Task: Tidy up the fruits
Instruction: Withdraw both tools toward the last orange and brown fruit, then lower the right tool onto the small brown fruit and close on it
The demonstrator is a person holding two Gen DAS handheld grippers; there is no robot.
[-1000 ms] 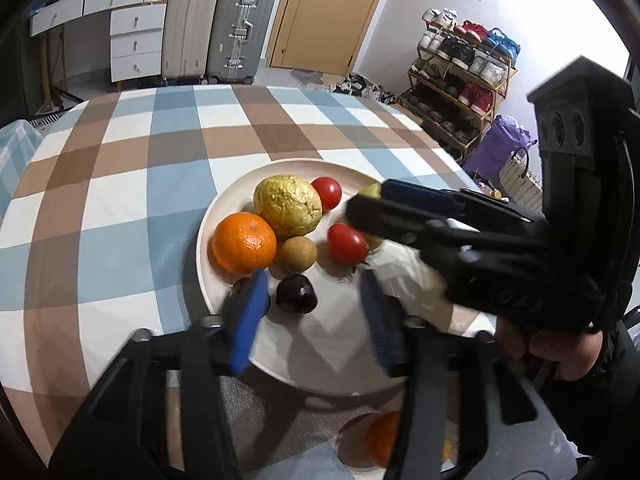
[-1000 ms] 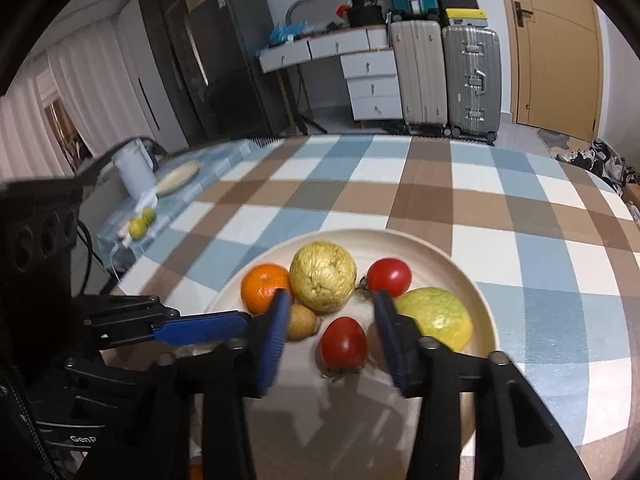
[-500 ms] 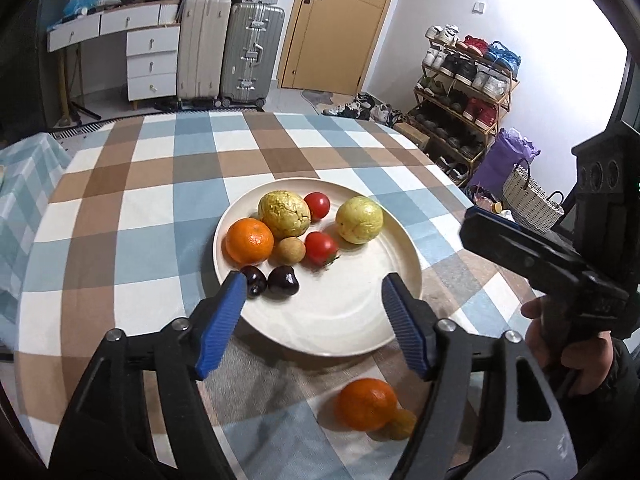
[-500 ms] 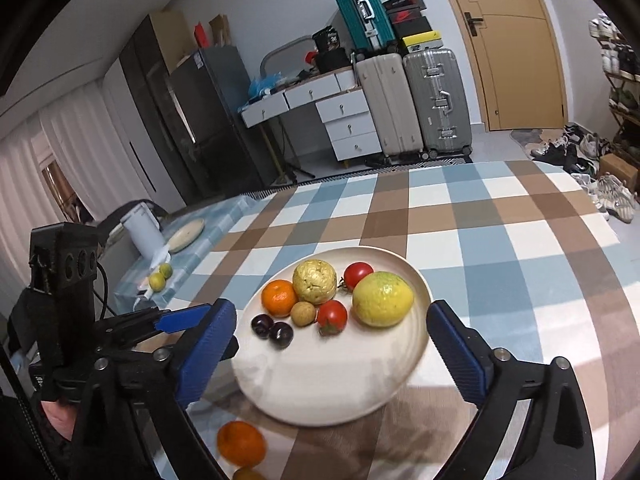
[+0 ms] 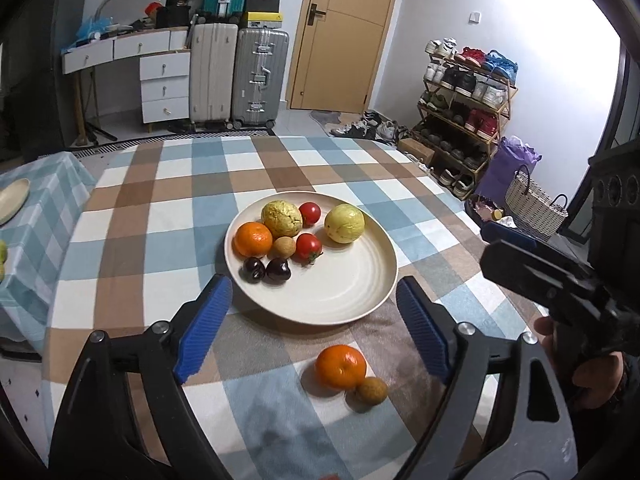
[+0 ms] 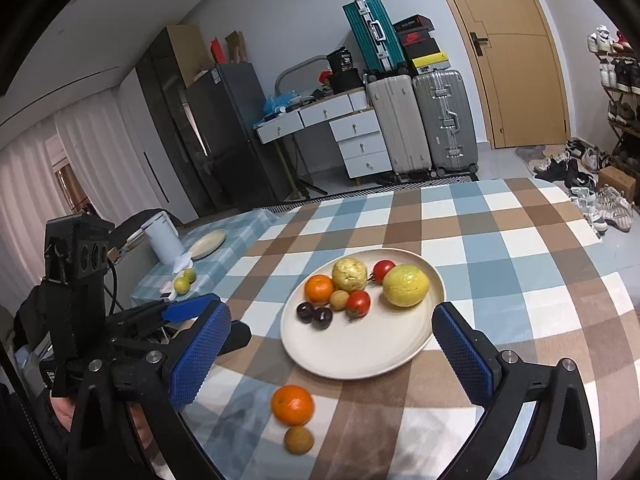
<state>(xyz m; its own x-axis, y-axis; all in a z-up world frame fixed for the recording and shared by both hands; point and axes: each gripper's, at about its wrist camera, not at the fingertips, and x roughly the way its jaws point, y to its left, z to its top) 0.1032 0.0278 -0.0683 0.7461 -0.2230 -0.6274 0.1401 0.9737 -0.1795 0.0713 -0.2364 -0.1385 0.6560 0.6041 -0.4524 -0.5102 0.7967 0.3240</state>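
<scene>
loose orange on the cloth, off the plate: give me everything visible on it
The loose orange is a small round citrus with glossy bright-orange peel and a dimpled stem end facing up. It looks whole and unpeeled. It sits on the checked tablecloth, just in front of the cream plate's near rim and apart from it. A small brown round fruit rests against its near side, apparently touching. Nothing grips it; it lies below the gap between the left gripper's jaws.

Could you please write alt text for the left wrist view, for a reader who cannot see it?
A cream plate on a checked tablecloth holds an orange, tomatoes, two yellow fruits and dark cherries. A second orange and a small brown fruit lie off the plate, between the left gripper's opening, empty blue fingers.
</scene>
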